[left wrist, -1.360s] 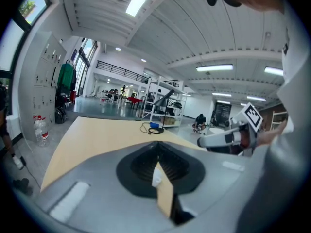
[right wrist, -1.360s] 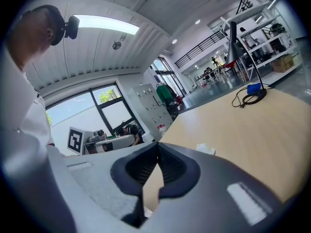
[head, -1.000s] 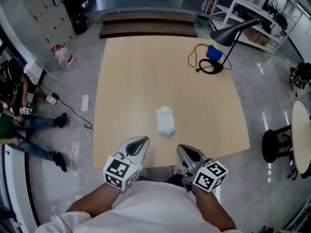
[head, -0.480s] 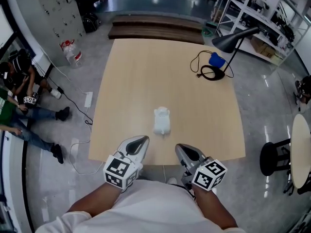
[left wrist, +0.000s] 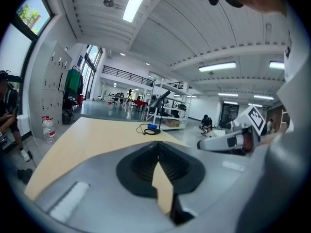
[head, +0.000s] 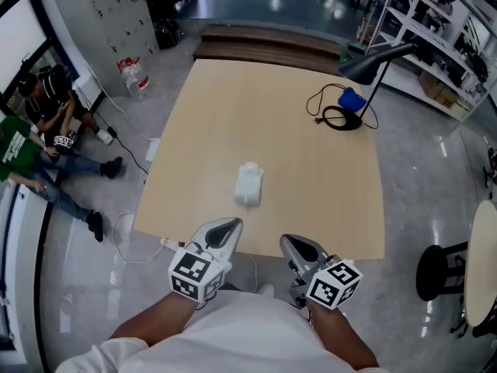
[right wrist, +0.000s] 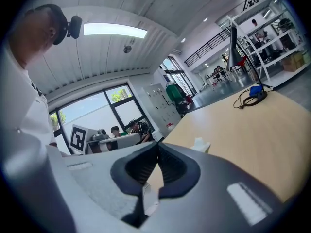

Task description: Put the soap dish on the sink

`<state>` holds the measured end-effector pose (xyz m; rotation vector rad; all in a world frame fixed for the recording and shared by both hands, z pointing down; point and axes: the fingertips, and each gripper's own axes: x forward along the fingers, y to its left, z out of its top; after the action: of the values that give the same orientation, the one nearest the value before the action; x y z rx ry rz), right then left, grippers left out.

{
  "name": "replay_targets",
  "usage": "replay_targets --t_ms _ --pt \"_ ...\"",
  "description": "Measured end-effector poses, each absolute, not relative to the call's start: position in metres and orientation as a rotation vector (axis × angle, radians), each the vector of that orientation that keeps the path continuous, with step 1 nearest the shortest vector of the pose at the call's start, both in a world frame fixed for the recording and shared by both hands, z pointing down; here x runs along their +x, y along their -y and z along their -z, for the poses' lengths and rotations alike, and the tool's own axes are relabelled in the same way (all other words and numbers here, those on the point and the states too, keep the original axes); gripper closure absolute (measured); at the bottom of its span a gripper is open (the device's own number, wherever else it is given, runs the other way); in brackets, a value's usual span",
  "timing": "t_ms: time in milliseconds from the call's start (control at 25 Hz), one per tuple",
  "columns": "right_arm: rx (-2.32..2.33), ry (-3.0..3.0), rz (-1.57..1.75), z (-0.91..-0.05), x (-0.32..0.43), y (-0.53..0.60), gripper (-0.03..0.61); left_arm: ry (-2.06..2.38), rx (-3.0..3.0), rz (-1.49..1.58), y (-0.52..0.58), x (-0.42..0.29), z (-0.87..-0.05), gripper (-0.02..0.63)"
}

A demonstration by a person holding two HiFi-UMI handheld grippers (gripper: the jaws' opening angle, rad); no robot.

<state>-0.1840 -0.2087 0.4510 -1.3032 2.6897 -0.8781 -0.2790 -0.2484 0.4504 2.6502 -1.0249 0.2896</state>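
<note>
Head view: soap dish (head: 248,184) lies on the table (head: 311,162), toward its front edge; untouched
Left gripper (head: 231,224): tips pressed together, empty; by the table's front edge
Right gripper (head: 290,242): tips pressed together, empty; soap dish ahead of it
Lamp (head: 373,61): far right of the table

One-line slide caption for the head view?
Left gripper and right gripper, both shut, at the table's near edge, short of a small white object.

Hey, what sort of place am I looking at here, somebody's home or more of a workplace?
Most likely a lab or workshop hall, not a home: open metal shelving stacked with gear, a glossy grey floor, and a wooden table with a black desk lamp.
</note>
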Motion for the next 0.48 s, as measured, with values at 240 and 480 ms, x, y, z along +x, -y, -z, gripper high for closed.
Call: replay_targets --t_ms 240,480 --pt "-1.209 -2.714 0.940 -0.462 -0.169 0.181 0.577 1.064 2.608 -0.330 0.212 -0.257 -0.460 0.606" --pt "-1.159 -2.713 0.958 -0.464 -0.164 0.171 0.577 1.125 2.587 -0.368 0.193 -0.262 -0.460 0.606"
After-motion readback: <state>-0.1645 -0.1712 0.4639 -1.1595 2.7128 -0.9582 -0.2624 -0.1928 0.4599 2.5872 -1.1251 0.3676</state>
